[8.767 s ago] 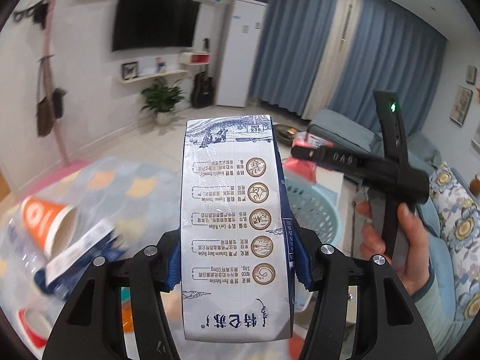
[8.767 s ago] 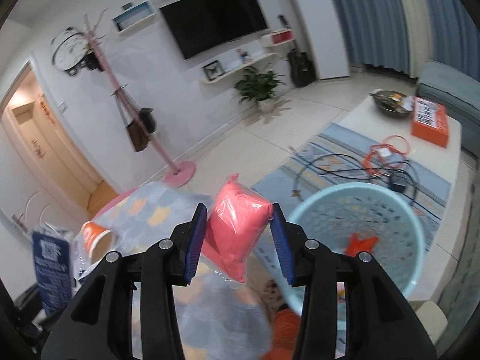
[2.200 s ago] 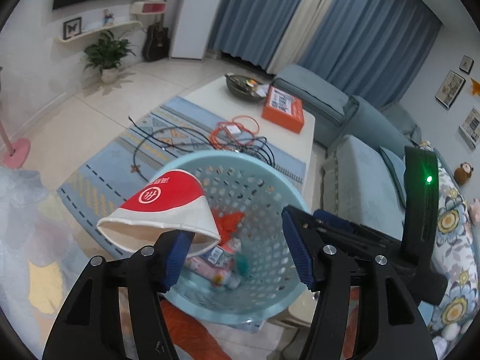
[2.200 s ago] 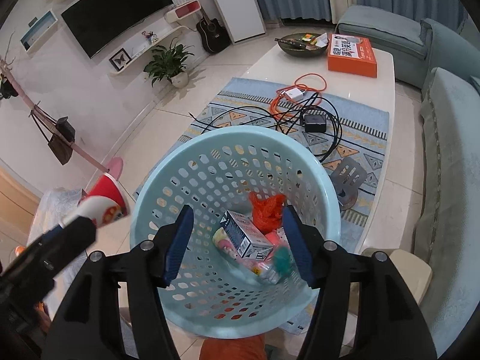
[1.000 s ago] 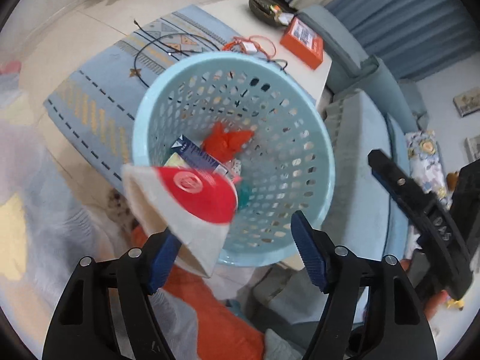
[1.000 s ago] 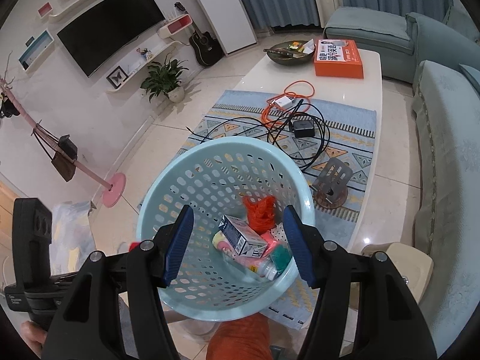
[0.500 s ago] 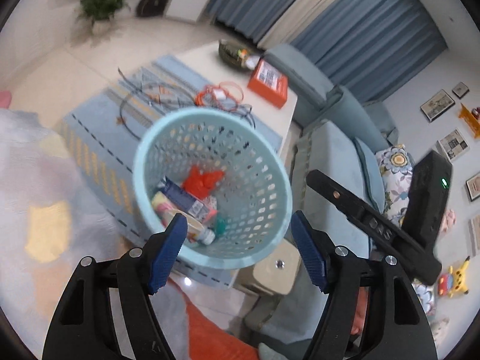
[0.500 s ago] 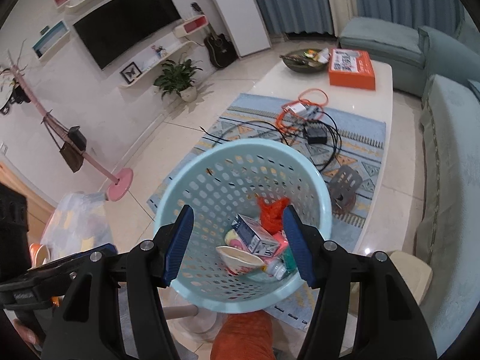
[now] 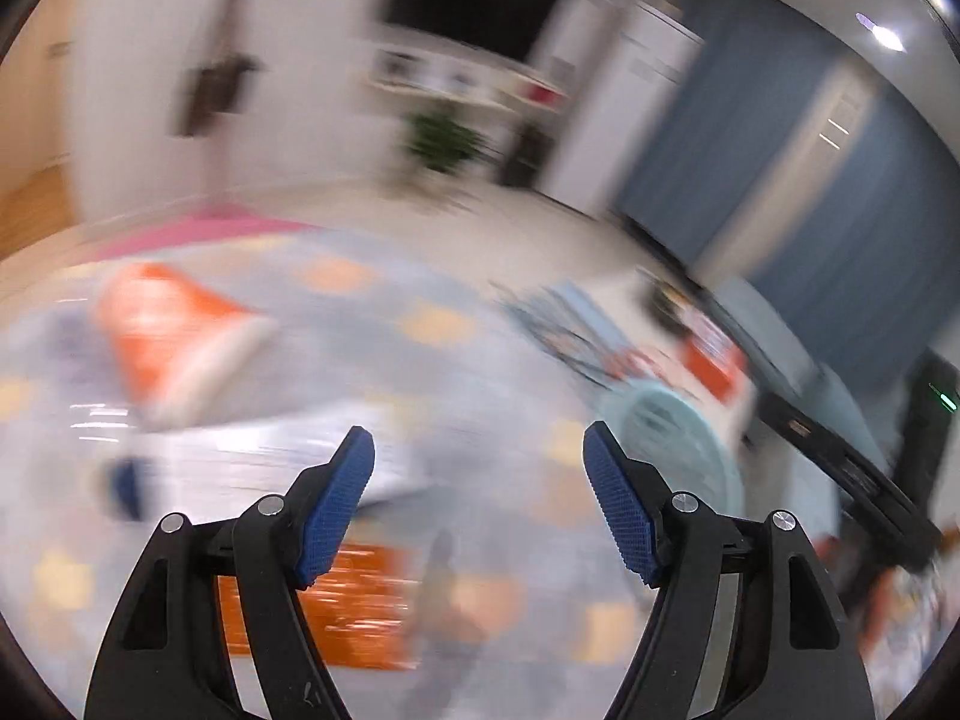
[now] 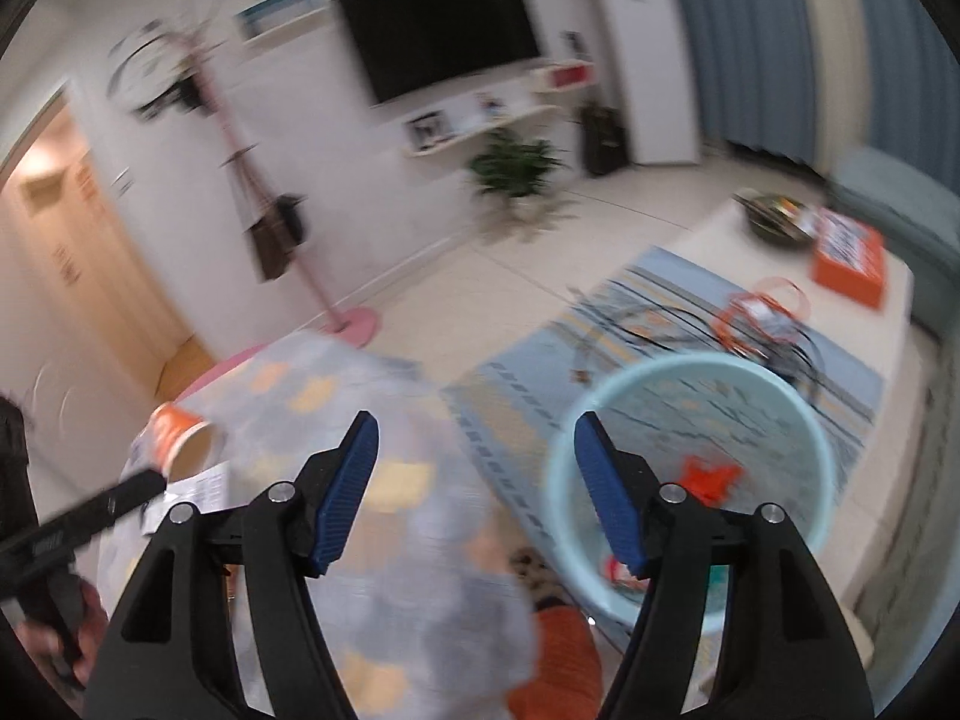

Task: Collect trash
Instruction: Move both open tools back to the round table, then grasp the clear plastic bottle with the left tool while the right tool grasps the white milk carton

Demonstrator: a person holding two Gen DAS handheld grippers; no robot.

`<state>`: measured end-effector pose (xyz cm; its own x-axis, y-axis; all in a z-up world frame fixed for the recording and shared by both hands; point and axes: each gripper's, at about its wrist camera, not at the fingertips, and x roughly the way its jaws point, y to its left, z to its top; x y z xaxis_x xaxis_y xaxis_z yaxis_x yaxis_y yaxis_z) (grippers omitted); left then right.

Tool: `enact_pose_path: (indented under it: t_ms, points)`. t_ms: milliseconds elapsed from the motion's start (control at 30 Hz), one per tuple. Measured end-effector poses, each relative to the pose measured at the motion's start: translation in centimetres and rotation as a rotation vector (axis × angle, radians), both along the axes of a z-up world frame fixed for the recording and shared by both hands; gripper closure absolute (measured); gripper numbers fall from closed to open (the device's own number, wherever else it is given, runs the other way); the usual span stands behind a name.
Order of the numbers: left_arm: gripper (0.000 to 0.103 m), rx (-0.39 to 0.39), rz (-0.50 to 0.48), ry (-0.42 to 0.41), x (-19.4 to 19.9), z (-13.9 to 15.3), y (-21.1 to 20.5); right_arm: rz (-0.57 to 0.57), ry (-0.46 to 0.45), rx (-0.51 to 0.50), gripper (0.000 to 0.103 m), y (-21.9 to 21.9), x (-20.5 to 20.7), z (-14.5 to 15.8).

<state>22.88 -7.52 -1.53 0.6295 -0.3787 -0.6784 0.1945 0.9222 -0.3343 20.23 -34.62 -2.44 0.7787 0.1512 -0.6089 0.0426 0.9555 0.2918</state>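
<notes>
Trash basket (image 10: 690,480) now off right, both hand-held grippers (image 9: 480,504) (image 10: 477,489) empty, right's jaws just widened.

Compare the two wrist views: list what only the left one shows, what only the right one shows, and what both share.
Left wrist only: an orange packet lying flat on the patterned cloth under the left gripper, and the black right gripper body at the right edge.

Right wrist only: the inside of the light blue basket with red trash, the coat stand and the right gripper.

Both: the orange paper cup, the basket, the TV, the plant and the orange box. Both grippers' fingers stand apart, empty.
</notes>
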Motion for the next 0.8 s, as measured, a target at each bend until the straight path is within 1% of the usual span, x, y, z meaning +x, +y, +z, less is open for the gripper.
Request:
enact_pose_path:
  t_ms: [33, 67, 133, 233, 300, 400, 433, 500, 533, 567, 633, 667, 733, 800]
  points:
    - [0.032, 0.015, 0.084, -0.011, 0.1, 0.2, 2.3, 0.039, -0.011, -0.01, 0.035, 1.7, 0.7, 0.3]
    - [0.032, 0.03, 0.147, -0.015, 0.1, 0.2, 4.0, 0.064, -0.017, -0.02, 0.03, 2.9, 1.1, 0.5]
    - [0.032, 0.053, 0.274, -0.003, 0.6, 0.0, 7.4, 0.136, -0.032, -0.034, 0.023, 6.1, 2.3, 0.6]
    - [0.029, -0.002, 0.364, 0.038, 2.0, -1.1, 11.5, 0.237, -0.03, -0.022, 0.02, 9.5, 3.8, 0.3]
    - [0.029, -0.029, 0.397, 0.062, 2.7, -2.0, 13.1, 0.314, -0.016, -0.017, 0.019, 12.0, 4.9, -0.4]
    - [0.029, -0.052, 0.431, 0.074, 3.3, -3.5, 14.8, 0.391, 0.004, -0.067, 0.019, 15.0, 6.3, -1.5]
    - [0.026, -0.08, 0.443, 0.078, 3.6, -4.2, 15.2, 0.416, 0.012, -0.088, 0.019, 15.9, 6.8, -1.8]
    - [0.024, -0.119, 0.459, 0.086, 4.2, -5.1, 16.1, 0.44, 0.026, -0.121, 0.019, 17.1, 7.7, -2.4]
    - [0.024, -0.117, 0.466, 0.096, 4.5, -5.6, 16.2, 0.451, 0.035, -0.13, 0.019, 17.5, 8.3, -2.5]
    - [0.024, -0.106, 0.467, 0.1, 4.5, -6.0, 16.3, 0.46, 0.041, -0.13, 0.018, 18.0, 8.5, -2.7]
    - [0.024, -0.054, 0.461, 0.104, 5.1, -6.6, 16.2, 0.496, 0.056, -0.128, 0.016, 18.9, 9.0, -3.0]
    - [0.024, -0.011, 0.461, 0.113, 5.5, -6.9, 15.8, 0.509, 0.062, -0.132, 0.013, 19.4, 9.1, -3.3]
    - [0.024, 0.05, 0.474, 0.127, 5.9, -7.5, 15.8, 0.526, 0.088, -0.142, 0.011, 20.2, 9.7, -4.1]
    - [0.025, 0.051, 0.471, 0.142, 5.8, -8.2, 16.3, 0.543, 0.118, -0.134, 0.011, 21.2, 10.6, -5.0]
